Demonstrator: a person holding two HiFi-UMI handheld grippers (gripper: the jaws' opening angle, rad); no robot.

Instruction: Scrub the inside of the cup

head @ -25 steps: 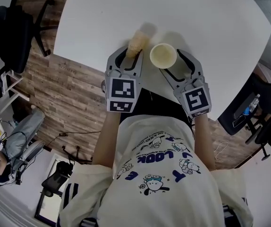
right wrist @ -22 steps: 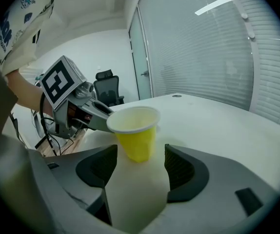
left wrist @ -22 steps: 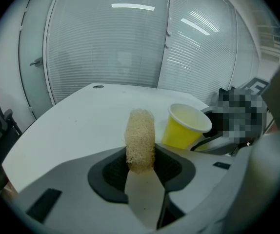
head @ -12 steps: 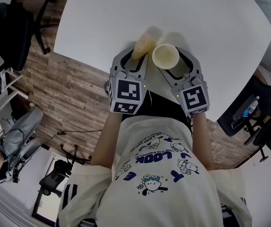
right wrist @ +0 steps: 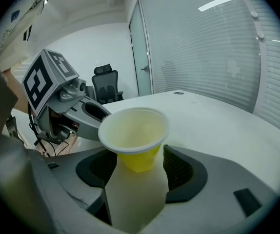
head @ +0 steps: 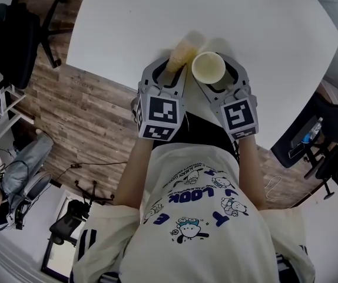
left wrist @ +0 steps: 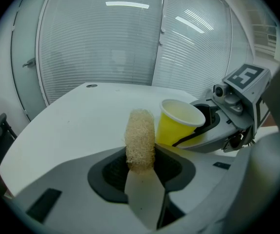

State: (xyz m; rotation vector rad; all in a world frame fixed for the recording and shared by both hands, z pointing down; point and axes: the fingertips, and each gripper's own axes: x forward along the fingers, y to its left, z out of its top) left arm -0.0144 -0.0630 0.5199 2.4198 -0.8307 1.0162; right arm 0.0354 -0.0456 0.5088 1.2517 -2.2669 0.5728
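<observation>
Left gripper [left wrist: 141, 165] clamped on a loofah scrubber [left wrist: 140, 136], standing upright at frame centre. Right gripper [right wrist: 137, 168] grips the yellow cup [right wrist: 135, 133] by its lower body, mouth up. In the head view the cup sits just right of the scrubber, above the white table [head: 257, 22].

A yellow cup [right wrist: 135, 135] is shown with a smooth, faintly glossy wall and a pale matt inside; it may be thin plastic or coated paper. A loofah scrubber [left wrist: 140, 138] is seen as coarse, rough, tangled fibre. The left gripper [left wrist: 141, 154] and right gripper [right wrist: 137, 165] are moulded in matt grey plastic, with dark ribbed pads [right wrist: 181, 172]. The white table [head: 245, 22] is smooth and matt; the floor [head: 92, 117] is laid in grained wood planks.
</observation>
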